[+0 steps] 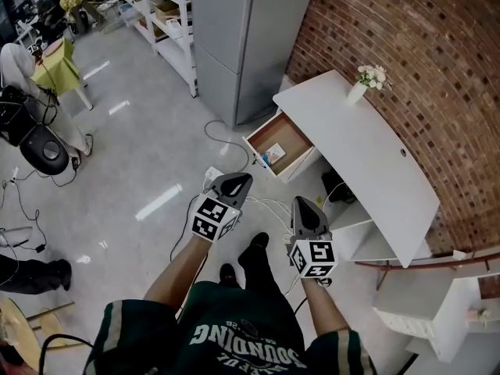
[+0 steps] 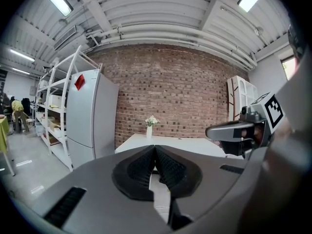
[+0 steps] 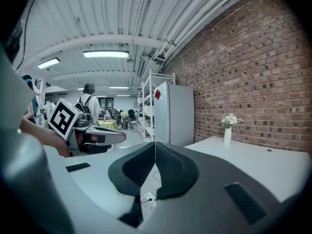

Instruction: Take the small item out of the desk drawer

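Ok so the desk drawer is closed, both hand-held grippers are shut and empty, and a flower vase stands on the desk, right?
No, the drawer is pulled open, as the head view shows. The rest stands: the left hand-held gripper and the right hand-held gripper are shut and empty, and the flower vase stands on the desk.

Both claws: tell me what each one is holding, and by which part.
Nothing is held. The left claw and right claw are both shut and empty, apart from the open drawer.
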`<action>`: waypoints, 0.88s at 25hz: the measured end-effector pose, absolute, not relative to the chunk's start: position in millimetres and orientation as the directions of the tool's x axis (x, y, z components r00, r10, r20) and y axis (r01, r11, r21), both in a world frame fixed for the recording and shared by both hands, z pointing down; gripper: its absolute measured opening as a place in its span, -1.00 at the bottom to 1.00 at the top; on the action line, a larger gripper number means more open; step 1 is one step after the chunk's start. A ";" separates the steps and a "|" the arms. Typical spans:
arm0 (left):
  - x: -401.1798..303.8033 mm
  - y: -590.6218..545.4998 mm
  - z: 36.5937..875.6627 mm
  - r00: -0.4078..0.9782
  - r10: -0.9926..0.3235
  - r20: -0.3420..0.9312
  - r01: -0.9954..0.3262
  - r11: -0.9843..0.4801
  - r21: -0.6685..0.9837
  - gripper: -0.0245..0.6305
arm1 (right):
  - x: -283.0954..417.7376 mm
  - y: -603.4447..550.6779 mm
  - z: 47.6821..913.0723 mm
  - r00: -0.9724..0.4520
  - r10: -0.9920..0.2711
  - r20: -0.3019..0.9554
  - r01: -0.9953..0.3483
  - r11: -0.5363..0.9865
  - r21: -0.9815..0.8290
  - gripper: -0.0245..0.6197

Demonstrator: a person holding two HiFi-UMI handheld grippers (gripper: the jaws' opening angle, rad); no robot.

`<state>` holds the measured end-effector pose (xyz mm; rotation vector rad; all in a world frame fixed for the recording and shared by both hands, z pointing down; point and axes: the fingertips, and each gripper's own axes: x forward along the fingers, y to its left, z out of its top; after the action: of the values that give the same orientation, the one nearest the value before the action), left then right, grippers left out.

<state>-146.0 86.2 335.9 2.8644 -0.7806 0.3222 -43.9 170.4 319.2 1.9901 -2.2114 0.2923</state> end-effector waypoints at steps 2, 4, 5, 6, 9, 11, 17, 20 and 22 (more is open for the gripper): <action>-142.5 84.4 336.2 0.844 -0.478 0.243 -0.511 -0.855 0.091 -0.88 | -41.0 169.0 320.1 -0.103 -0.965 0.241 -0.995 0.095 -0.044 -0.85; -139.0 81.2 336.5 0.846 -0.474 0.242 -0.506 -0.858 0.089 -0.88 | -37.7 167.1 321.1 -0.096 -0.966 0.241 -0.995 0.088 -0.046 -0.85; -137.4 79.0 336.5 0.847 -0.473 0.242 -0.504 -0.859 0.089 -0.88 | -36.1 165.8 321.6 -0.093 -0.966 0.241 -0.995 0.084 -0.047 -0.85; -136.2 76.8 336.9 0.848 -0.471 0.242 -0.503 -0.860 0.089 -0.88 | -34.9 164.4 322.4 -0.090 -0.966 0.242 -0.996 0.081 -0.048 -0.85; -134.4 71.7 341.4 0.848 -0.468 0.248 -0.502 -0.860 0.094 -0.88 | -32.8 162.1 328.3 -0.086 -0.964 0.250 -0.996 0.074 -0.056 -0.85; -131.6 68.6 344.5 0.850 -0.464 0.251 -0.498 -0.862 0.094 -0.88 | -30.6 160.1 332.4 -0.083 -0.963 0.255 -0.996 0.070 -0.061 -0.85; -122.8 58.2 353.2 0.852 -0.446 0.273 -0.484 -0.871 0.090 -0.88 | -25.0 148.1 343.3 -0.079 -0.960 0.267 -0.995 0.060 -0.079 -0.85; -117.4 52.7 356.9 0.853 -0.443 0.278 -0.482 -0.871 0.092 -0.88 | -22.2 139.9 347.7 -0.082 -0.959 0.271 -0.995 0.062 -0.084 -0.85; -114.2 47.8 357.9 0.854 -0.440 0.278 -0.479 -0.873 0.090 -0.88 | -20.8 132.3 348.2 -0.083 -0.960 0.268 -0.995 0.062 -0.084 -0.85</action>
<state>-114.2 47.8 357.9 2.8732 -0.7169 0.3759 -20.8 132.3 348.2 2.0263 -2.1820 0.3712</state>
